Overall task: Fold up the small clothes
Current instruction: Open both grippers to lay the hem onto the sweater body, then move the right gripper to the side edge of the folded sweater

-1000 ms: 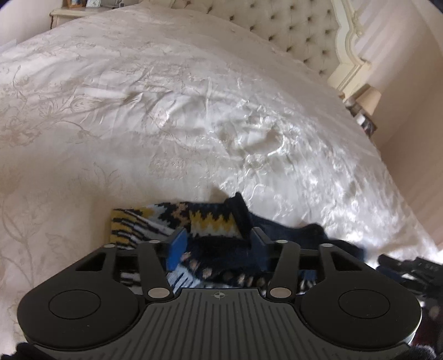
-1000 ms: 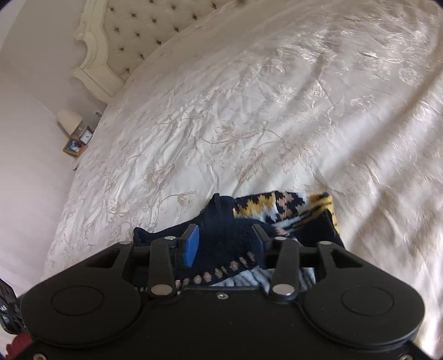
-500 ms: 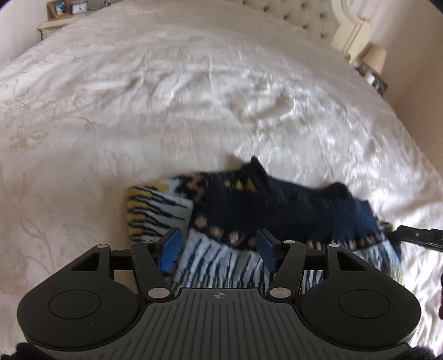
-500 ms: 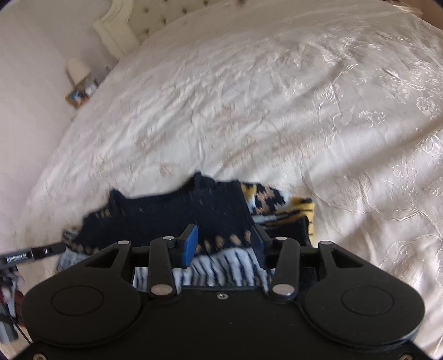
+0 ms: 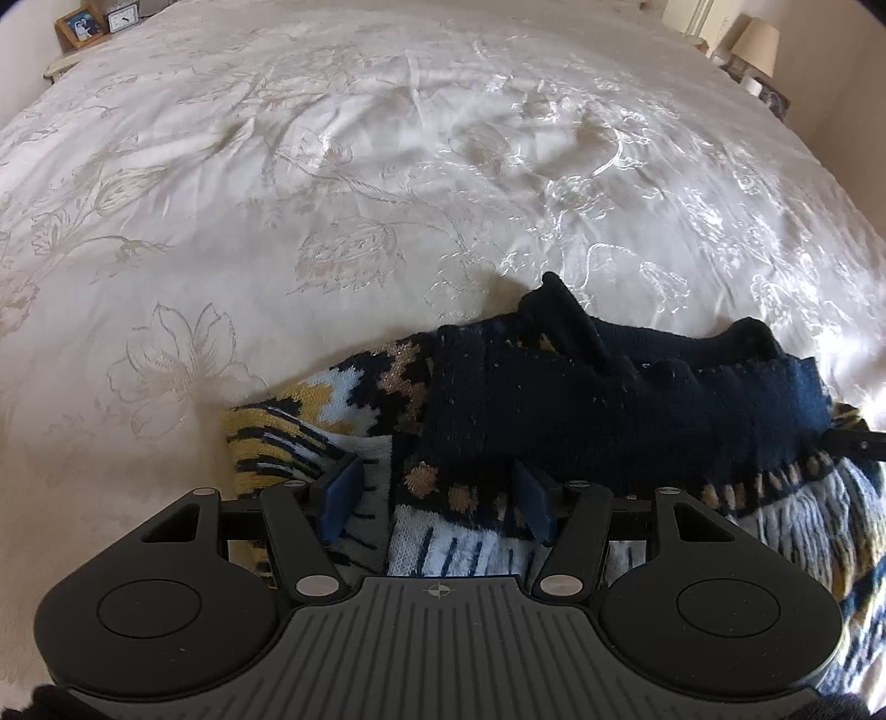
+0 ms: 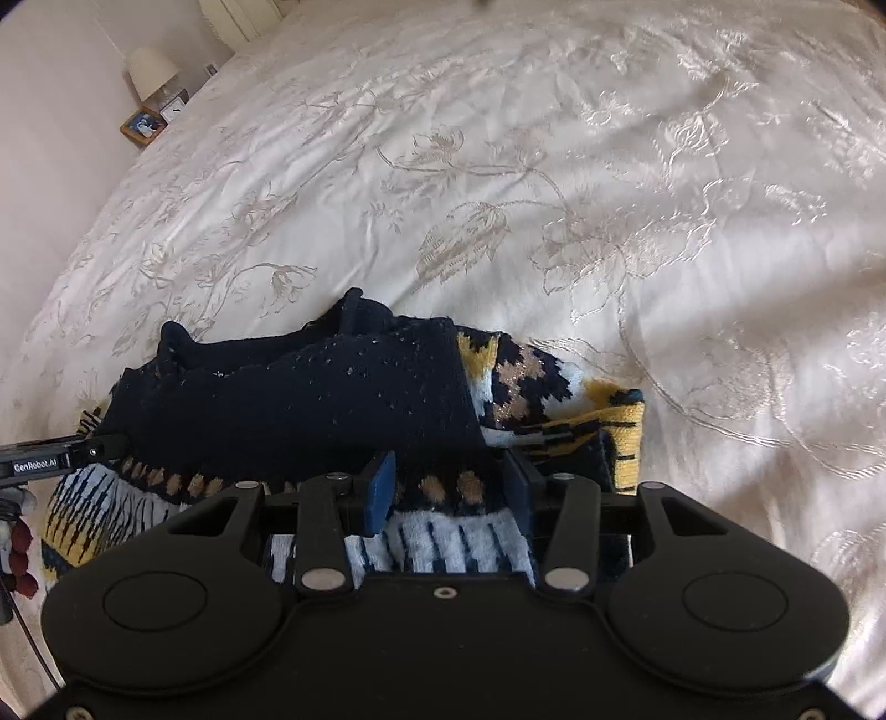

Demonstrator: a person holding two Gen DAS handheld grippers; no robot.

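Note:
A small knitted sweater [image 5: 609,404], navy with yellow, tan and pale blue patterns, lies folded on the white bedspread [image 5: 332,194]. It also shows in the right wrist view [image 6: 310,404]. My left gripper [image 5: 434,501] is open, its blue pads either side of the sweater's near edge on the left. My right gripper [image 6: 448,493] is open over the near edge on the sweater's right side. The tip of the right gripper [image 5: 853,443] shows at the right edge of the left wrist view. The left gripper's tip [image 6: 66,454] shows at the left edge of the right wrist view.
The embroidered bedspread [image 6: 609,194] stretches far beyond the sweater. A bedside table with a lamp [image 6: 149,69] and photo frame [image 6: 143,124] stands at the far corner. Another nightstand with a frame [image 5: 83,30] is at the top left.
Both grippers have let go of the sweater and pulled back towards its near edge. The sweater now lies flat and folded, with more of it in view.

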